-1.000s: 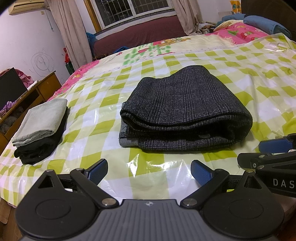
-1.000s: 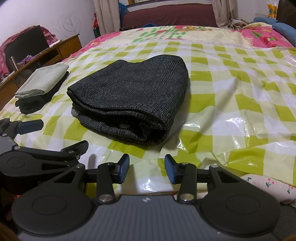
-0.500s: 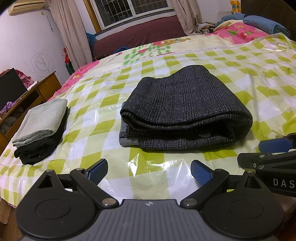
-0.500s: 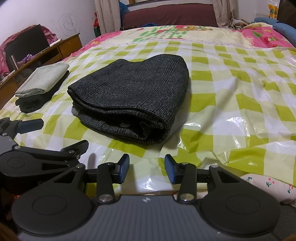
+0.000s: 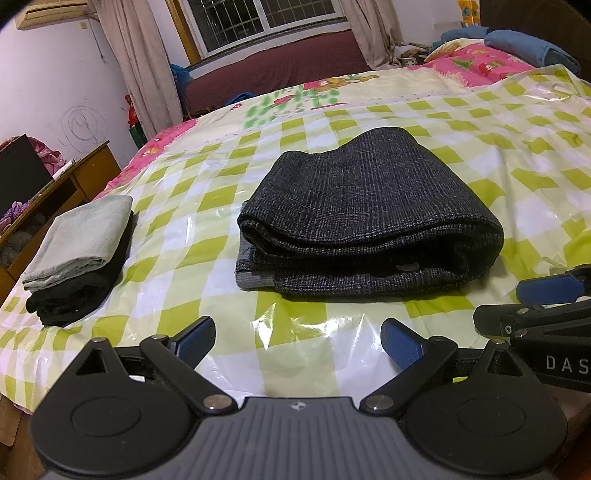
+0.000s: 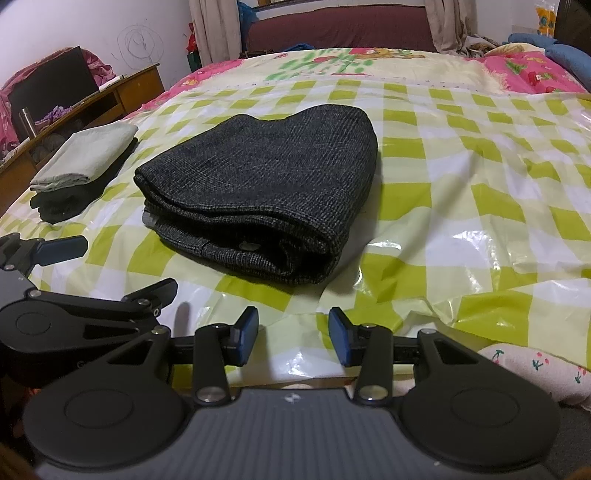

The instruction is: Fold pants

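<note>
Neatly folded dark grey pants (image 5: 369, 218), layered edges toward the cameras.

A glossy green-and-white checked plastic sheet (image 5: 177, 258) covers the bed. At its left edge a folded pale grey-green cloth (image 5: 81, 240) lies on top of a folded black garment (image 5: 74, 299). Beyond stand a wooden side cabinet (image 6: 125, 92), beige curtains (image 5: 136, 62) and a barred window (image 5: 266, 18).

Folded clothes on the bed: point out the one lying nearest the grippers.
The dark grey checked pants, folded alone mid-sheet, directly ahead of both open grippers. The pale green garment stacked on a black one lies off left.
</note>
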A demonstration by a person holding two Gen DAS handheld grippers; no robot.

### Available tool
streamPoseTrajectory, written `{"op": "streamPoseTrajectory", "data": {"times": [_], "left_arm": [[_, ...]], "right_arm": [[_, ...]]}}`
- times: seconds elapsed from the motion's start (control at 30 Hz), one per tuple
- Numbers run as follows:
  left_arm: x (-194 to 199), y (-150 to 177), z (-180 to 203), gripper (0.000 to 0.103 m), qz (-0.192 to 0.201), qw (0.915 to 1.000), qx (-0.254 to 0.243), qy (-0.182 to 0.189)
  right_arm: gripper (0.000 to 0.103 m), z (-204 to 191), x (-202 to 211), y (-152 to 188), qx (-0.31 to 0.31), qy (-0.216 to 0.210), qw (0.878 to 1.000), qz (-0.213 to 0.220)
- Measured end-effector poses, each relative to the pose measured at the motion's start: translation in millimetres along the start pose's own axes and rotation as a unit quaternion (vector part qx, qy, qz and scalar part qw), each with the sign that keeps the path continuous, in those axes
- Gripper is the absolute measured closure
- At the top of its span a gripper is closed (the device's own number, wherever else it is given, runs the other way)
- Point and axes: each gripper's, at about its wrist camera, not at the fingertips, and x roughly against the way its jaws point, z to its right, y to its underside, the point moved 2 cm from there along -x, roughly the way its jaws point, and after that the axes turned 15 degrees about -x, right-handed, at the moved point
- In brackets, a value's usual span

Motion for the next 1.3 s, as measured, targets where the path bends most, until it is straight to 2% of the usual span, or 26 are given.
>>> {"op": "streamPoseTrajectory", "data": {"times": [0.77, 1.3], "left_arm": [[-2.5, 2.0, 3.5, 0.0, 0.0, 1.0, 0.001, 0.007], [2.0, 3.2, -4.3, 0.0, 0.014, 0.9997, 0.018, 0.006]], "right_arm": [[0.059, 0.2, 1.0, 0.5, 0.002, 0.002, 1.0, -0.003], [0.054, -2.4, 1.9, 0.2, 0.009, 0.004, 1.0, -0.002]]}}
